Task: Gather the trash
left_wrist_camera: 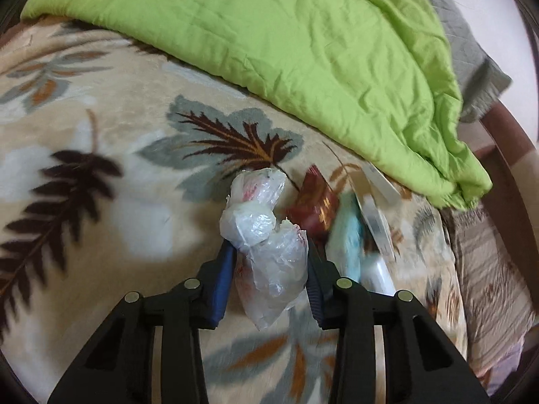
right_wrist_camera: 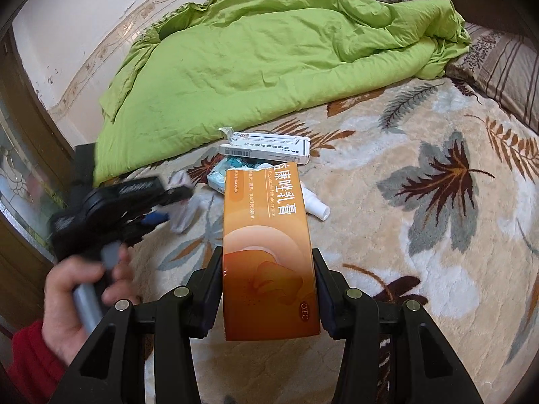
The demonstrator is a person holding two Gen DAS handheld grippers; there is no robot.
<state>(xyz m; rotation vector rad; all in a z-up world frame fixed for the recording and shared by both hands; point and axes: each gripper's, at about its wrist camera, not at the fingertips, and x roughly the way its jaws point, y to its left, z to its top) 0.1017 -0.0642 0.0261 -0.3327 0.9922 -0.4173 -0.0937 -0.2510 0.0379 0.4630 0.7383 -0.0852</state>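
Note:
My left gripper [left_wrist_camera: 269, 256] is shut on a crumpled clear plastic bag [left_wrist_camera: 266, 235], held just above the leaf-patterned blanket [left_wrist_camera: 101, 202]. To its right lie a dark red wrapper [left_wrist_camera: 315, 207], a light blue packet [left_wrist_camera: 347, 239] and a white box [left_wrist_camera: 374, 208]. My right gripper [right_wrist_camera: 267, 262] is shut on an orange cream box [right_wrist_camera: 266, 235] with a torn far end. Beyond it lie the white box [right_wrist_camera: 266, 146], the blue packet [right_wrist_camera: 222, 171] and a small white bottle [right_wrist_camera: 316, 208]. The left gripper [right_wrist_camera: 168, 202], blurred, shows at the left in a person's hand [right_wrist_camera: 67, 303].
A rumpled green quilt [left_wrist_camera: 303, 50] covers the far part of the bed, also seen as the green quilt [right_wrist_camera: 269, 60]. A striped pillow [right_wrist_camera: 505, 70] lies at the right. A wall [right_wrist_camera: 84, 17] and a wooden door frame [right_wrist_camera: 20, 134] stand at the left.

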